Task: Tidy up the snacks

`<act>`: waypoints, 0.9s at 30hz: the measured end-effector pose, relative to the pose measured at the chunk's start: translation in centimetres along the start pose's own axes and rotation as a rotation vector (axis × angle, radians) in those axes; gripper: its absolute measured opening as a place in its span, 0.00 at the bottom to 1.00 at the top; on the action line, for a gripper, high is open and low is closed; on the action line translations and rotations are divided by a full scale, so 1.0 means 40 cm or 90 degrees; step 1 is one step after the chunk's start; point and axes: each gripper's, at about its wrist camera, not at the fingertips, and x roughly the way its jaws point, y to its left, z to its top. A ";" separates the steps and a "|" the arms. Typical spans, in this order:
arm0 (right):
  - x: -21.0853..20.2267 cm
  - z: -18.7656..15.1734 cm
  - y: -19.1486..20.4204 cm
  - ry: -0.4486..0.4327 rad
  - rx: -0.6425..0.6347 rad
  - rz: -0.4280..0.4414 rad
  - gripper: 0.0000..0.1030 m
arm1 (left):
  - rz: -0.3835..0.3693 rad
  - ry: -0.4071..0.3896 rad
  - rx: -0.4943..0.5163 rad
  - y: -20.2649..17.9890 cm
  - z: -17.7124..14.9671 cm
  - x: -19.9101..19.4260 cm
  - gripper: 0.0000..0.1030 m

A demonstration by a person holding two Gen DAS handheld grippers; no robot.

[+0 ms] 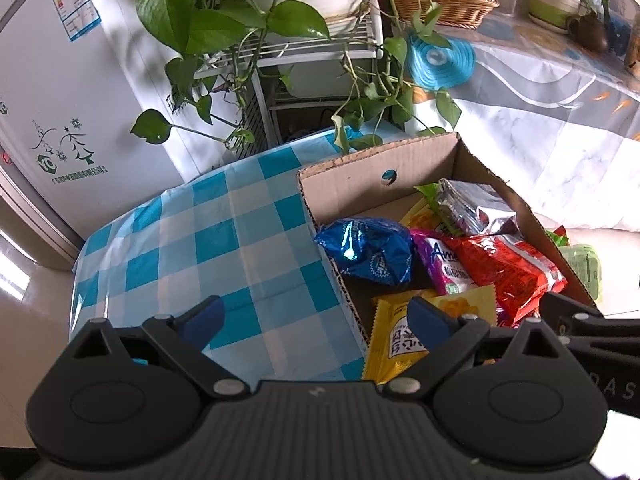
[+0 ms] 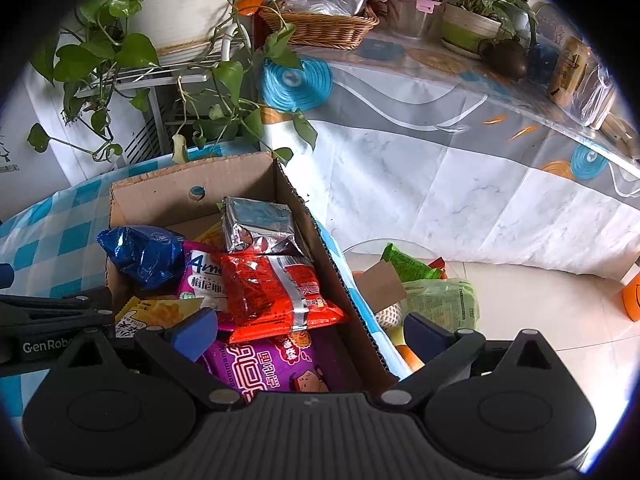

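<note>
A cardboard box [image 1: 360,172] [image 2: 160,192] sits on a blue-checked tablecloth [image 1: 192,248]. It holds several snack packs: a blue foil bag [image 1: 368,256] [image 2: 144,256], a red pack [image 1: 508,272] [image 2: 272,292], a silver pack [image 1: 476,204] [image 2: 260,224], a yellow pack [image 1: 400,340] and purple packs [image 2: 272,368]. My left gripper [image 1: 316,320] is open and empty, straddling the box's near left wall. My right gripper [image 2: 312,328] is open and empty above the box's right wall.
A low bin or bag with green packs and fruit [image 2: 436,300] stands on the floor right of the box. A table with a grey and white cloth [image 2: 460,152] rises behind. A trailing plant on a white rack [image 1: 240,40] hangs over the box's far side.
</note>
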 end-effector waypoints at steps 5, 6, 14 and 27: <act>-0.006 -0.006 0.011 0.001 -0.006 0.014 0.99 | -0.002 0.003 -0.005 0.019 -0.011 -0.008 0.94; -0.007 -0.007 0.012 0.001 -0.007 0.018 0.99 | -0.004 0.003 -0.007 0.024 -0.014 -0.010 0.94; -0.026 -0.022 0.036 -0.001 -0.019 0.033 0.99 | -0.010 -0.005 -0.008 0.069 -0.041 -0.035 0.94; -0.082 -0.078 0.165 -0.043 -0.076 0.073 0.99 | -0.002 -0.019 -0.018 0.216 -0.138 -0.079 0.94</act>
